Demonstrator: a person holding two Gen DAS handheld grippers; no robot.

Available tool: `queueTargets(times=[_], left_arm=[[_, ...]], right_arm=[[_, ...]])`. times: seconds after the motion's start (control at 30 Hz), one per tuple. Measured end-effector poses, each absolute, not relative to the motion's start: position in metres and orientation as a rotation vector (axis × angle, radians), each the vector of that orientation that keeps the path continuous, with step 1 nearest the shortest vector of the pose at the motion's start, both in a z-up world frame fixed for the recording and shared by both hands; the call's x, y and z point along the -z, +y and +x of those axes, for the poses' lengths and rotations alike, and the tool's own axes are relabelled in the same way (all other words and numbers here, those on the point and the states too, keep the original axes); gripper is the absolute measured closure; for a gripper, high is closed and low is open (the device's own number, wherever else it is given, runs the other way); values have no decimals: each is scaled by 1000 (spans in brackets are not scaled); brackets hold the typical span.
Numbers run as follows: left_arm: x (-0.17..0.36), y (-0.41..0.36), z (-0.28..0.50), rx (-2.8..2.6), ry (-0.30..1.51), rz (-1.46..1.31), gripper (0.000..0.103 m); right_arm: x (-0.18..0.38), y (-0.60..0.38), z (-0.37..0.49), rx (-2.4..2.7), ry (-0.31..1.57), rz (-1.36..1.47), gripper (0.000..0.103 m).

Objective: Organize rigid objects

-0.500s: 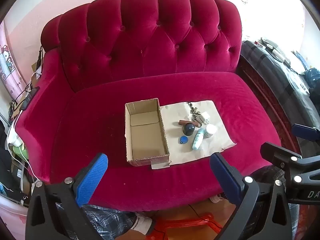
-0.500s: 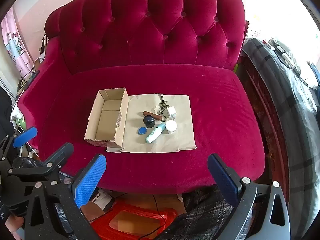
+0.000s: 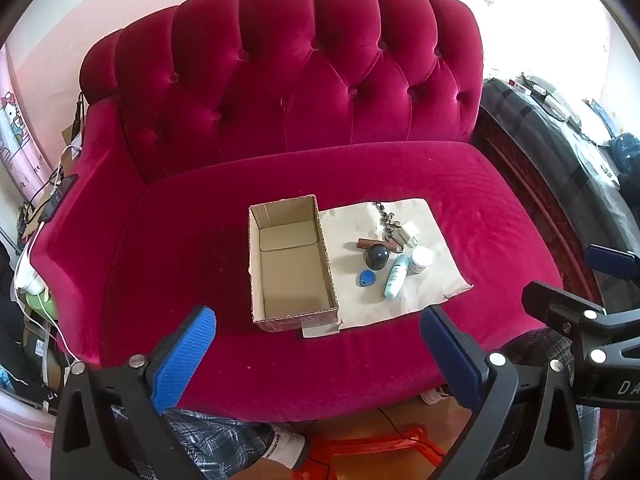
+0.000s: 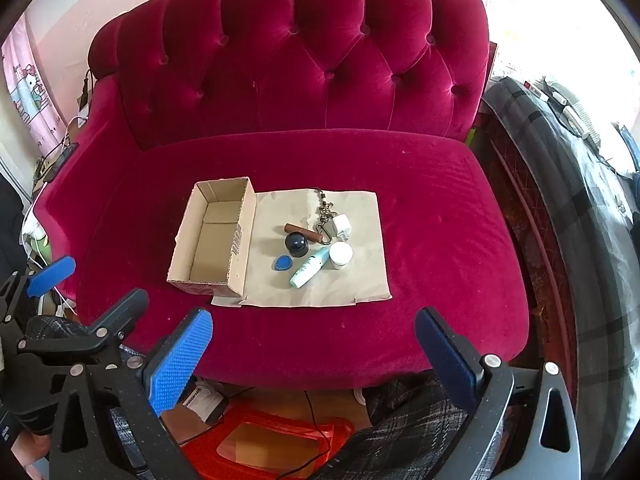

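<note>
left gripper [image 3: 316,354] – fingers spread, empty | right gripper [image 4: 314,354] – fingers spread, empty | small items [image 4: 316,246] on paper [image 4: 360,280] on sofa seat, right of the empty cardboard box [image 3: 290,260] | tube [image 3: 395,276] lies ahead, long axis diagonal | right hand likely nearer

Open cardboard box [image 4: 214,236] sits empty on the sofa seat. Just right of it, clustered: brown cylinder [image 4: 304,232], dark round jar [image 4: 297,243], blue tag [image 4: 282,263], mint tube [image 4: 309,267] lying flat, white jar [image 4: 340,255], white charger [image 4: 341,225], chain [image 4: 325,210].
</note>
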State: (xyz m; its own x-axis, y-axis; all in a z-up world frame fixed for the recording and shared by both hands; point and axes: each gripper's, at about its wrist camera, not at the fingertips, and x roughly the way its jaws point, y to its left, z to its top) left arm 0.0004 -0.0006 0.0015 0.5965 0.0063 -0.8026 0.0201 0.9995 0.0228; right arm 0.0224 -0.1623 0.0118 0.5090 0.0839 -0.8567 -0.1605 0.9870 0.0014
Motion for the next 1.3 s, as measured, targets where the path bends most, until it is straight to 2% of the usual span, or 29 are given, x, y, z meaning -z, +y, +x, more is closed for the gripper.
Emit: queueTargets(times=[1.3], left_arm=[[2,0,10,2,936,37,0]], right_arm=[[-17,-160,34,-151,1027,-81,0]])
